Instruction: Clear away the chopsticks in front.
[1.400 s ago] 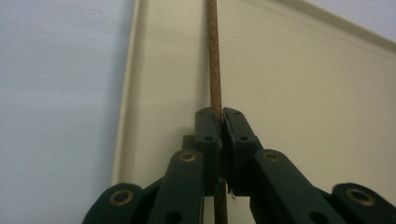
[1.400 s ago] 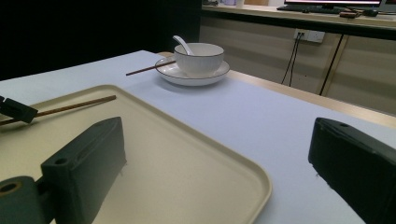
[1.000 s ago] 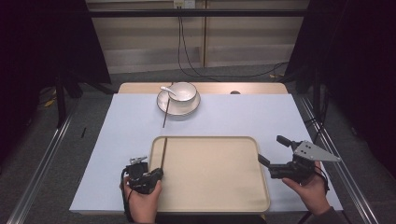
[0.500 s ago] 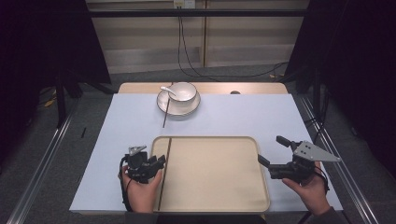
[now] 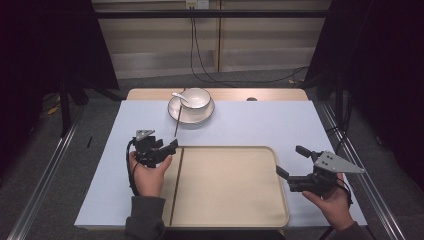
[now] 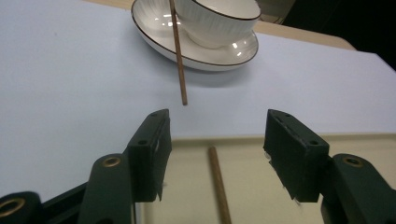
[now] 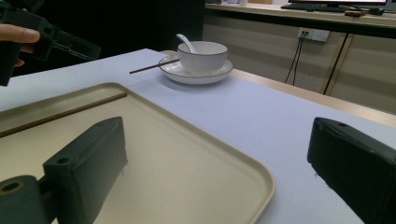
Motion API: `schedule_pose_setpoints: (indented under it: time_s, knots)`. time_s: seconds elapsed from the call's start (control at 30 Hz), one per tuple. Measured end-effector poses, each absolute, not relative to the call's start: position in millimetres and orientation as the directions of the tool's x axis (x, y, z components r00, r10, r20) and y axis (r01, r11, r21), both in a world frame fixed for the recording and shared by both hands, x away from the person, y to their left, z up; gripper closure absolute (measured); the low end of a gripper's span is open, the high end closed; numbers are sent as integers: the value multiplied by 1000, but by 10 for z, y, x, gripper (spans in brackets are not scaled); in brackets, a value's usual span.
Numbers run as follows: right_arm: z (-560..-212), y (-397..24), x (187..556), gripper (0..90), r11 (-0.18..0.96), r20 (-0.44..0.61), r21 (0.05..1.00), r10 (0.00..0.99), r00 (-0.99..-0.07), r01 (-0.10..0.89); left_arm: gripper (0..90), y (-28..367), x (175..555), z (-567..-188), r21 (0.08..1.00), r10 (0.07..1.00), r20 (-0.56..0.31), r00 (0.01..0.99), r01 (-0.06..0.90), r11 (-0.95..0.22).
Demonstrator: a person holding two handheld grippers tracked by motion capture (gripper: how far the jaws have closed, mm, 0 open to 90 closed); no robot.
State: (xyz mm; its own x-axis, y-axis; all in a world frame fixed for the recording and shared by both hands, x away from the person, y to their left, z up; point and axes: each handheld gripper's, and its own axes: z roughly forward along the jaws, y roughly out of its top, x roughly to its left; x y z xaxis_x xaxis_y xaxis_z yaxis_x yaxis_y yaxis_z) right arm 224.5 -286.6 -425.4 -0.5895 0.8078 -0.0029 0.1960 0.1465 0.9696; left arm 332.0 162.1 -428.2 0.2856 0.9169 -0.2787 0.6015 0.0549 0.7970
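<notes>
Over the tray's point(image 5: 230, 200) far left corner, your left gripper point(image 5: 167, 149) has just been opening its jaws — they stand apart with nothing pressed between them, and the chopstick point(image 5: 176, 186) lies flat in the tray below, along its left side. Your right gripper point(image 5: 291, 162) hovers by the tray's right edge, jaws wide and empty — a second chopstick point(image 5: 177, 120) leans on the plate point(image 5: 191, 111) at the far side

1. The tray point(image 5: 230, 190) is showing plain beige.
2. Both chopsticks point(image 5: 176, 185) are showing dark brown.
3. The bowl point(image 5: 197, 98) and plate point(image 5: 191, 114) are gleaming white with thin dark rims.
4. The table cover point(image 5: 260, 125) is looking pale lavender.
</notes>
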Motion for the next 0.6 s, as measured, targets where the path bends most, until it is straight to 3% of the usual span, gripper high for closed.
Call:
schedule_pose_setpoints:
  time_s: [0.27,0.6]
  knots:
    - [-4251,-2864,2242,44,139,3,970,812,-583,198,241,1630,3816,-4322,797,934,-227,277,603,15]
    - [-4251,-2868,2245,45,138,1,971,811,-585,193,157,1548,4261,-4312,816,934,-192,302,578,-20]
